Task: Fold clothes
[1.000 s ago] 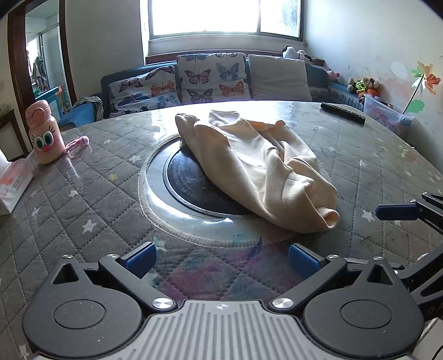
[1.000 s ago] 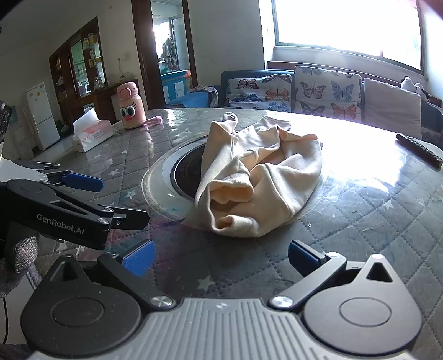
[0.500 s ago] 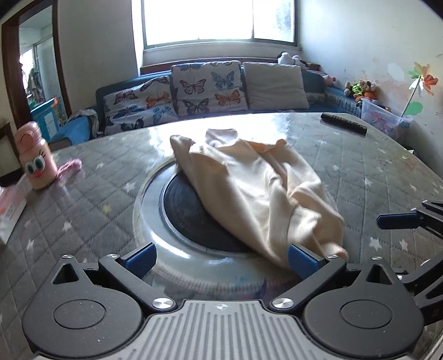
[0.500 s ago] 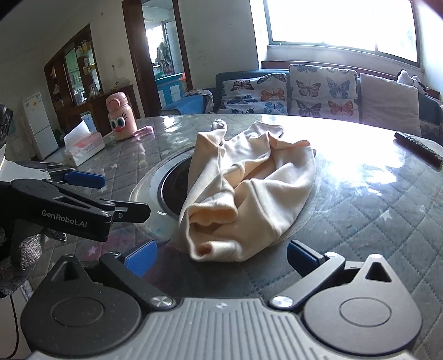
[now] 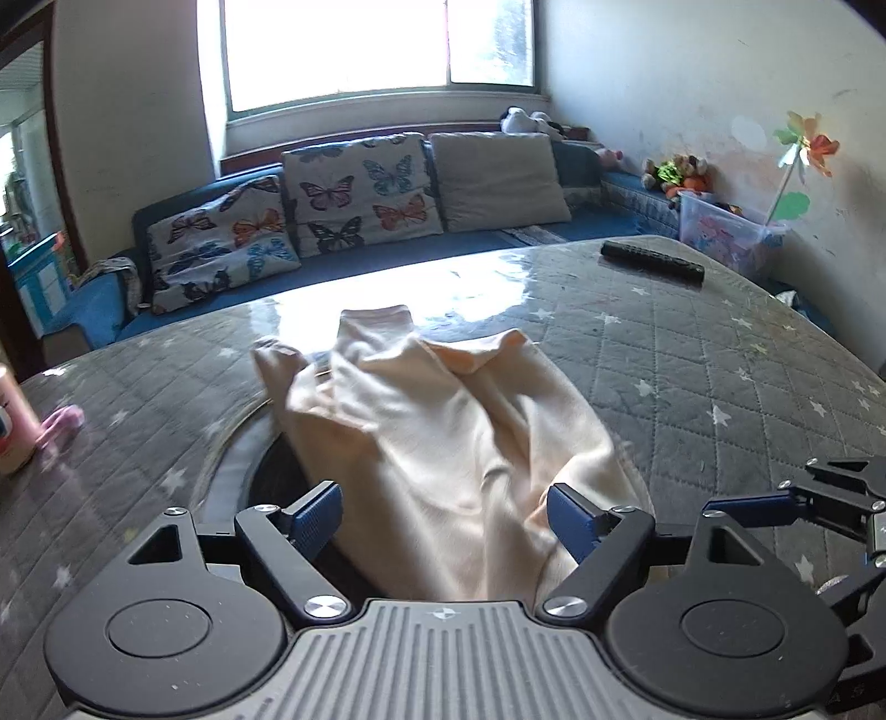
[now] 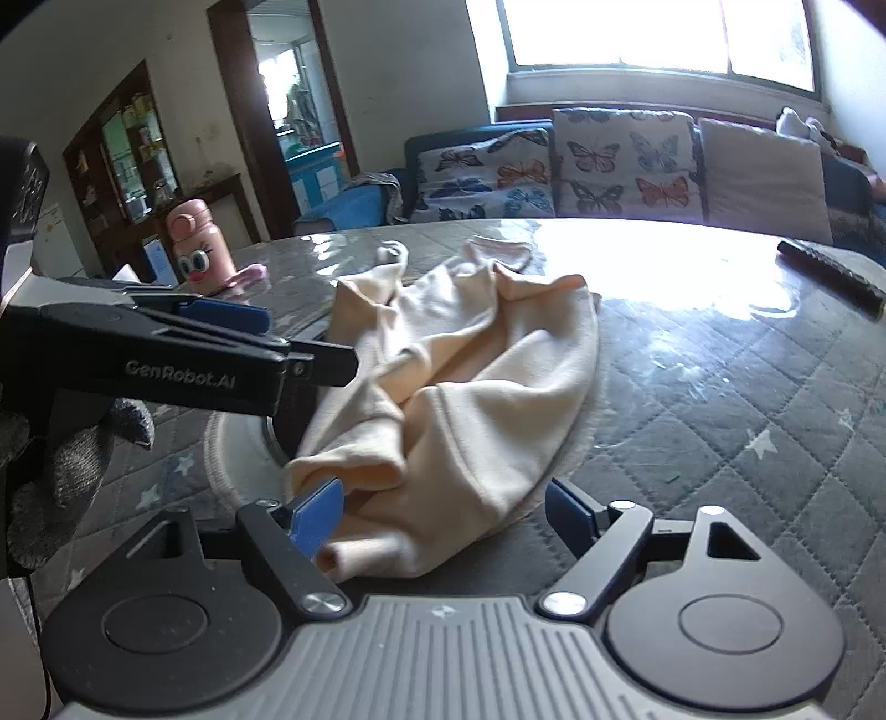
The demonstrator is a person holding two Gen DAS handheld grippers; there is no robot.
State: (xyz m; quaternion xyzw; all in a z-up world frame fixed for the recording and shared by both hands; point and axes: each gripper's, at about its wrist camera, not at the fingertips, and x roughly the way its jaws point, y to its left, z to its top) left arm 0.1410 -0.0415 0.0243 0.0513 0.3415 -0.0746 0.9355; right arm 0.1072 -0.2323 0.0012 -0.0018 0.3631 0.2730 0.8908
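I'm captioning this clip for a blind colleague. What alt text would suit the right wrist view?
A crumpled cream garment lies on a grey quilted table, its near edge between the open fingers of the right gripper. The left gripper reaches in from the left, and a pink cartoon bottle stands behind it, with a butterfly-cushioned sofa under a bright window.

Blown-out window, tabletop glare, fisheye edges
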